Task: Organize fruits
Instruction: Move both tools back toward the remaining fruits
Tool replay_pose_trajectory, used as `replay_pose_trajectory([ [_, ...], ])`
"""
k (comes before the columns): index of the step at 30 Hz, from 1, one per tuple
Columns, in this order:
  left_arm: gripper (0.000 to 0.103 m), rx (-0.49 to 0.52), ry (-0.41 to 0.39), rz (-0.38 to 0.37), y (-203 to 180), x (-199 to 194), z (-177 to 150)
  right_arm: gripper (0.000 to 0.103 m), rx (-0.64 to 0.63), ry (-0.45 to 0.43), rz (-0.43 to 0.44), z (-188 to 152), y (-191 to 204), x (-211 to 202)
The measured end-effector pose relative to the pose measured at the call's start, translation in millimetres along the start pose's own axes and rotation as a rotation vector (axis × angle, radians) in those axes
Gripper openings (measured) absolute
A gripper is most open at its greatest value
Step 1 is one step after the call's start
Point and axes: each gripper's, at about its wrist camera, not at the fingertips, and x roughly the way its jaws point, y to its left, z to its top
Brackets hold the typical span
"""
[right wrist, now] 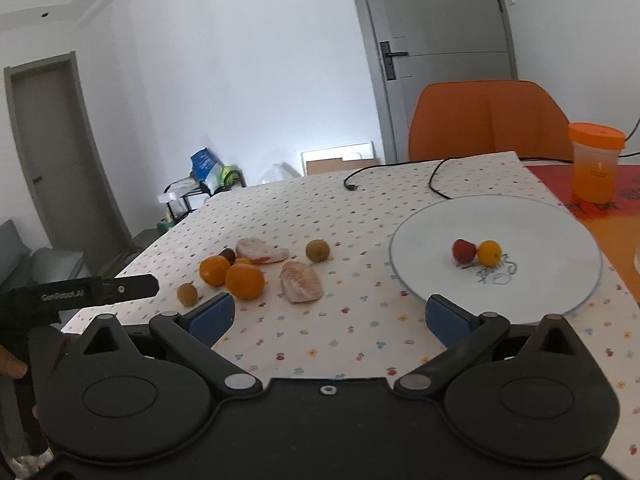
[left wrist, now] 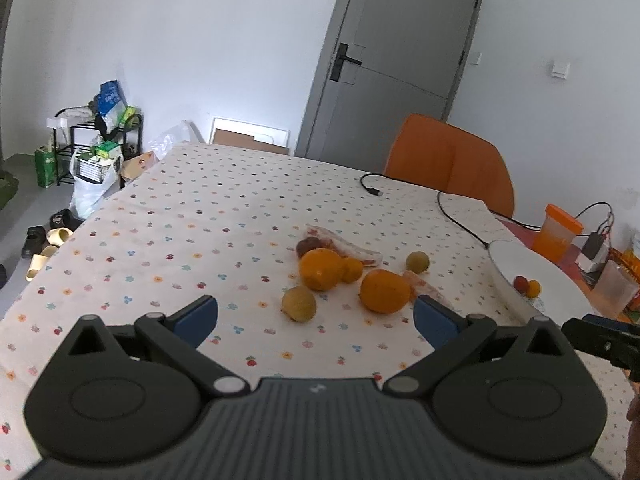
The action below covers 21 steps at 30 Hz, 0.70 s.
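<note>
Orange and yellow-green fruit is seen scattered on the counter (left wrist: 168, 216), which is covered by a white cloth dotted with small flowers. Just ahead of the left hand-held gripper (left wrist: 316, 316), whose blue-padded fingers (left wrist: 198, 318) are spread wide with nothing between them, a greenish-brown round fruit (left wrist: 299, 303) is found near the middle of the gap. Beyond it and slightly to the right a large orange (left wrist: 320, 269) is placed, with a smaller orange fruit touching its right side and a dark reddish fruit (left wrist: 308, 246) behind it. A second large orange (left wrist: 385, 291) lies just ahead of the right finger pad. Two peeled pinkish citrus pieces are seen among the fruit; one of them (right wrist: 301, 281) lies ahead of the right hand-held gripper (right wrist: 330, 318), a little left of its centre line. That gripper is also held wide open and empty. Ahead of its right finger a white plate (right wrist: 520, 220) is set on the counter, and on it a red fruit (right wrist: 464, 250) and a small orange fruit (right wrist: 489, 252) are seen touching one another. Another greenish fruit (right wrist: 317, 250) lies apart between the plate and the cluster. An orange-lidded cup (right wrist: 595, 168) stands beyond the plate, and a black cable (right wrist: 436, 178) is trailed across the far side of the counter in front of an orange chair (right wrist: 488, 120).
</note>
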Motion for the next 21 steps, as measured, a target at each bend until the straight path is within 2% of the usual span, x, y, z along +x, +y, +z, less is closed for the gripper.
replay_pose_trajectory([
  [4, 0.103, -0.004, 0.009, -0.007, 1.9, 5.4, -0.1, 0.101, -0.021, 0.010, 0.008, 1.5, 4.6, 8.3],
  [6, 0.102, 0.004, 0.013, -0.005, 1.5, 8.6, -0.5, 0.097, -0.025, 0.019, 0.021, 2.5, 5.9, 12.2],
  [8, 0.101, 0.003, 0.021, -0.013, 1.9, 12.8, -0.8, 0.088, -0.029, 0.028, 0.031, 2.6, 8.2, 17.3],
  [11, 0.100, 0.002, 0.027, -0.011, 2.5, 18.4, -2.0, 0.082, -0.036, 0.046, 0.039, 4.3, 10.7, 27.6],
  [18, 0.092, -0.009, 0.026, 0.012, 3.7, 31.3, -1.3, 0.068, -0.036, 0.093, 0.049, 6.6, 8.8, 50.8],
  [21, 0.083, -0.014, 0.039, 0.009, 4.8, 38.1, 0.1, 0.064, -0.036, 0.106, 0.053, 7.8, 8.1, 58.9],
])
